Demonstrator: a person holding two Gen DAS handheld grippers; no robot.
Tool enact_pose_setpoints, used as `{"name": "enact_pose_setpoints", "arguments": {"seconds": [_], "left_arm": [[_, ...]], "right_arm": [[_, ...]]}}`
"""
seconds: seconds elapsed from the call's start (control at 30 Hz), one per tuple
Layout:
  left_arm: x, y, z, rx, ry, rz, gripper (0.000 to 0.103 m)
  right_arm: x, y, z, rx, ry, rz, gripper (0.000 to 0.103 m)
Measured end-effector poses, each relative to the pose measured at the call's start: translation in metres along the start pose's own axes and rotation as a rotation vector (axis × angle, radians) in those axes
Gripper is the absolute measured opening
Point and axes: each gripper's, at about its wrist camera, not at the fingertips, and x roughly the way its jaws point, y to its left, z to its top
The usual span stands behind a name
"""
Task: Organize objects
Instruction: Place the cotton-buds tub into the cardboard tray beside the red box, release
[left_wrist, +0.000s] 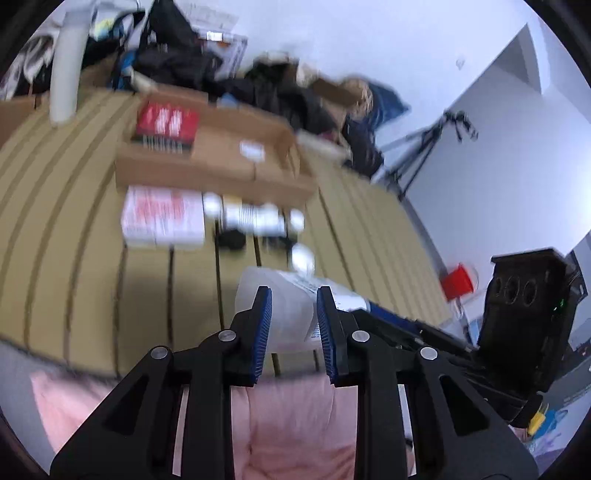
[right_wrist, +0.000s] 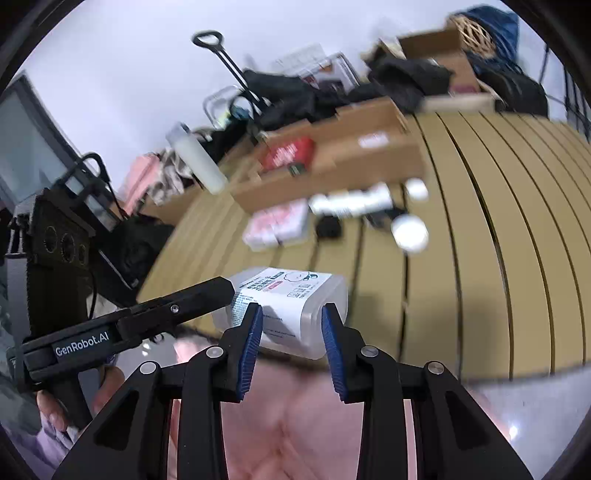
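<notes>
A white plastic bottle (left_wrist: 286, 306) with a printed label lies on its side near the front edge of the slatted wooden table (left_wrist: 74, 221); it also shows in the right wrist view (right_wrist: 291, 295). My left gripper (left_wrist: 293, 295) straddles one end of it, fingers touching its sides. My right gripper (right_wrist: 291, 314) straddles the other end, fingers against it. The left gripper's finger (right_wrist: 199, 295) shows at the bottle's left end in the right wrist view. Further back lie a white-and-red box (left_wrist: 162, 218), a white tube (left_wrist: 251, 216) and a white cap (left_wrist: 303, 256).
An open cardboard box (left_wrist: 210, 155) with a red packet (left_wrist: 166, 123) inside stands mid-table. Dark clothes and bags (left_wrist: 277, 92) pile at the far edge. A white post (left_wrist: 68, 66) stands far left. A pink cloth (left_wrist: 295, 424) lies below the table's front edge. A tripod (left_wrist: 424, 147) stands right.
</notes>
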Motion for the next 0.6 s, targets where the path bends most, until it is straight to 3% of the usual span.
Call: {"name": "enact_pose_setpoints", "arguments": {"seconds": [0.1, 0.3, 0.43, 0.5, 0.6], "left_arm": [[-0.012, 0.005, 0.05, 0.023, -0.071, -0.003, 0.021], [0.009, 0.037, 0.13, 0.051, -0.128, 0.098, 0.021], [0.05, 0.094, 0.165, -0.044, -0.101, 0.126, 0.022], [0.079, 0.118, 0.17, -0.029, -0.071, 0.196, 0.021], [0.117, 0.155, 0.158, -0.079, 0.04, 0.307, 0.021]], "right_arm": [[0.009, 0.014, 0.04, -0.033, -0.032, 0.034, 0.036], [0.064, 0.037, 0.137, -0.127, -0.069, 0.054, 0.033], [0.128, 0.027, 0.174, -0.121, -0.029, 0.076, 0.03], [0.164, 0.017, 0.18, -0.113, 0.002, 0.08, 0.03], [0.234, 0.0, 0.178, -0.075, 0.133, 0.079, 0.03]]}}
